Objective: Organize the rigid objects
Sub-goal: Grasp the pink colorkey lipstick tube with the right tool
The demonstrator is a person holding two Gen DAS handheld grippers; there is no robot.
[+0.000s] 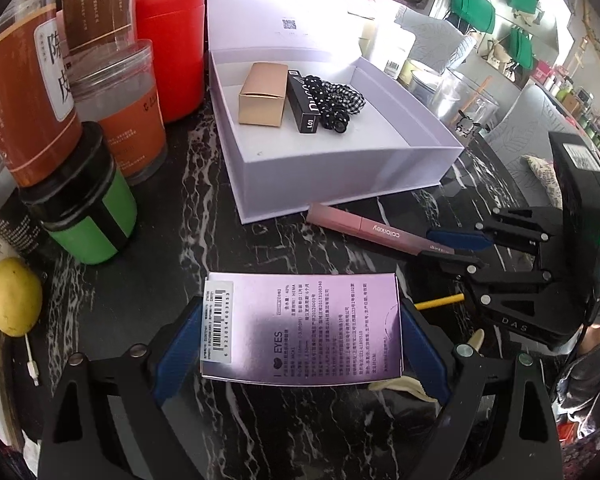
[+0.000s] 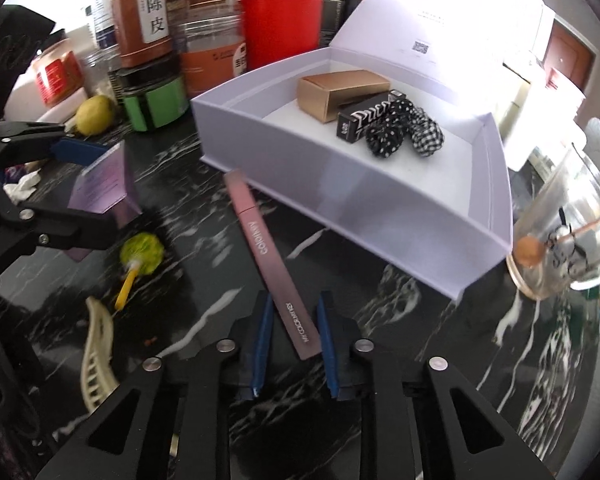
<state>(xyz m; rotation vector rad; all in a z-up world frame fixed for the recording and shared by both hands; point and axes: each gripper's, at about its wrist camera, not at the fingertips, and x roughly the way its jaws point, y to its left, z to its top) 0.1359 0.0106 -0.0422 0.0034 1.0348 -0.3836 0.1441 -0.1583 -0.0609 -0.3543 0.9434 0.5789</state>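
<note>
Pink pen box point(image 2: 275, 268) flat nr white box point(image 2: 364, 204)

Home-like room: cluttered marble table point(image 1: 300, 420), food jars point(image 1: 116, 112), hanging tote bags point(image 1: 472, 4).

Black marble table point(image 1: 300, 420); white box point(image 1: 340, 176), jars point(image 1: 132, 120), lemon point(image 1: 14, 296)

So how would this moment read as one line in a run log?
left hand-held gripper: holds purple box | right hand-held gripper: around pink stick | white box: open
</note>
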